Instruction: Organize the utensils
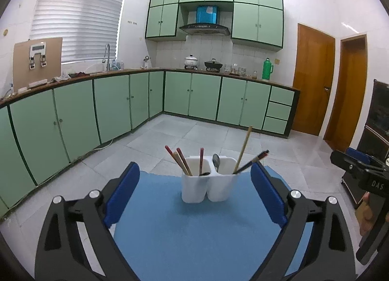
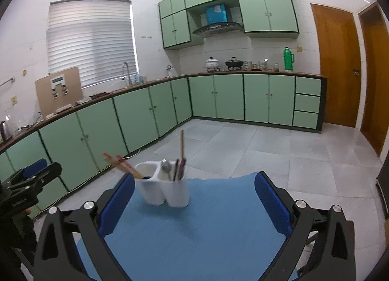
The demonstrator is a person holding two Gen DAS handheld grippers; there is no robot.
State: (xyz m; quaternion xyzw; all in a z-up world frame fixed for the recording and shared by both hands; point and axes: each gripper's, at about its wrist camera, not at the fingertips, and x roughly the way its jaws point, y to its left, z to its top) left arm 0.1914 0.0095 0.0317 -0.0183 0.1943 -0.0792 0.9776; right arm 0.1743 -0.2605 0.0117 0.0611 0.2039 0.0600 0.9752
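Note:
A white two-compartment utensil holder (image 1: pixel 209 187) stands on a blue mat (image 1: pixel 194 232). Its left cup holds red and tan chopsticks (image 1: pixel 181 160). Its right cup holds a metal spoon (image 1: pixel 216 162), a long bamboo chopstick (image 1: pixel 243 146) and dark chopsticks (image 1: pixel 255 159). My left gripper (image 1: pixel 194 198) is open and empty, its blue pads either side of the holder, short of it. In the right wrist view the holder (image 2: pixel 165 189) sits left of centre on the mat (image 2: pixel 194 232). My right gripper (image 2: pixel 194 202) is open and empty, behind the holder.
Green cabinets (image 1: pixel 109 101) under a brown counter run along the left and back walls. The tiled floor (image 1: pixel 267 144) lies beyond the mat's far edge. Two wooden doors (image 1: pixel 313 79) stand at right. The right gripper (image 1: pixel 364 174) shows at the left view's right edge.

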